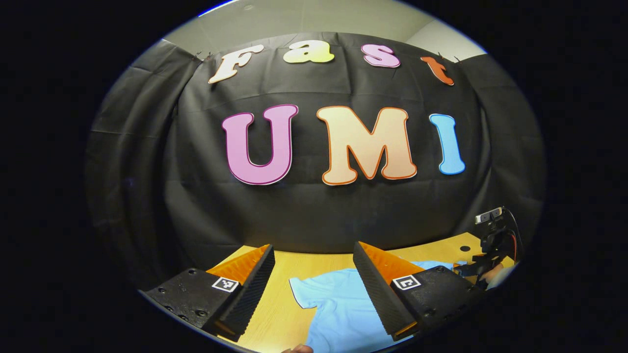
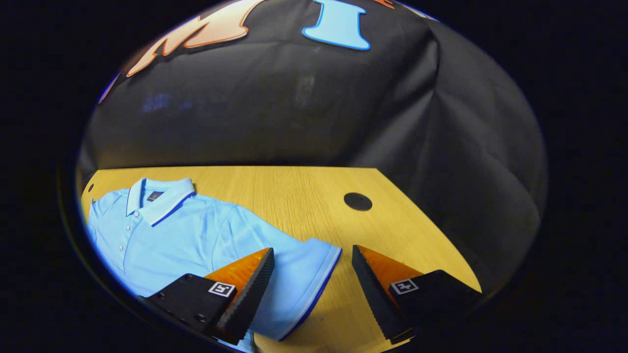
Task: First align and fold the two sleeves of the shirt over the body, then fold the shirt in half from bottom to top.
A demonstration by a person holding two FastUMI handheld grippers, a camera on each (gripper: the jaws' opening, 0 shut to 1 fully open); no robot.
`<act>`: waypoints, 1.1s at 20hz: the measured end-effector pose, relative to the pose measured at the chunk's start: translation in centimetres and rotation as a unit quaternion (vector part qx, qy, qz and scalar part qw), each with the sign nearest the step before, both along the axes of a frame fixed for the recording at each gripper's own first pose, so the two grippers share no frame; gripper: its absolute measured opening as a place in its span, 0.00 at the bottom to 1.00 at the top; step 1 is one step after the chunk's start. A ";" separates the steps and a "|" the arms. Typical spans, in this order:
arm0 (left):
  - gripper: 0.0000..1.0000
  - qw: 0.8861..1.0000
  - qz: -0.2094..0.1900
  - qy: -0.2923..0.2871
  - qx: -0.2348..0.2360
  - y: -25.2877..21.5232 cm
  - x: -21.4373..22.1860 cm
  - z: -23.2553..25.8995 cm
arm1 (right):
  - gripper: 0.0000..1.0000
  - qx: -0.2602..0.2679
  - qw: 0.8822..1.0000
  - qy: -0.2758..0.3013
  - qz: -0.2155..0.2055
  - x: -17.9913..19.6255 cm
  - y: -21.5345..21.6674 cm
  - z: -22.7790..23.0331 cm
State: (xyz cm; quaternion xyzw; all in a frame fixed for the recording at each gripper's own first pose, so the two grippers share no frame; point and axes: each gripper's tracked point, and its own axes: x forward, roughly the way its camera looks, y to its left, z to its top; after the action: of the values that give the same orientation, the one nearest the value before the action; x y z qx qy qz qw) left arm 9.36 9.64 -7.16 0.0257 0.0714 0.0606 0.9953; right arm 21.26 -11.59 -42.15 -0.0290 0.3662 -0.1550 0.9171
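Observation:
A light blue polo shirt lies flat on the wooden table, collar toward the far wall, buttons up. Its sleeve with a dark-edged cuff spreads out toward my right gripper, which hovers open over the cuff, one finger above the sleeve and the other above bare wood. In the left gripper view the other sleeve and part of the shirt lie below my left gripper, which is open with nothing between its fingers. The right gripper shows at the far right there.
A round dark hole sits in the table beyond the right sleeve. The black cloth wall closes the table's far side and angles in along its right edge. A fingertip peeks in at the bottom of the left gripper view.

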 end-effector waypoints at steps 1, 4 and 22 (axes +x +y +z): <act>0.97 1.000 0.001 0.000 0.001 0.1 0.2 0.0 | 0.99 0.008 1.000 0.012 -0.002 -0.4 -0.1 -0.8; 0.97 1.000 0.001 0.001 0.000 0.3 0.4 -0.2 | 0.95 0.043 0.999 0.018 -0.016 -0.3 0.3 -1.1; 0.97 0.999 0.032 0.012 -0.029 2.5 -0.7 -1.7 | 0.02 0.171 0.983 -0.051 0.039 2.2 11.9 5.3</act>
State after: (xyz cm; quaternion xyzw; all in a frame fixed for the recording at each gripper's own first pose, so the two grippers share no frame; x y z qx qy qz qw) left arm 8.70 12.16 -8.86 -0.0042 0.0856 0.0897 0.9923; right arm 23.46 0.35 -36.85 0.1220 0.3382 -0.0557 0.9315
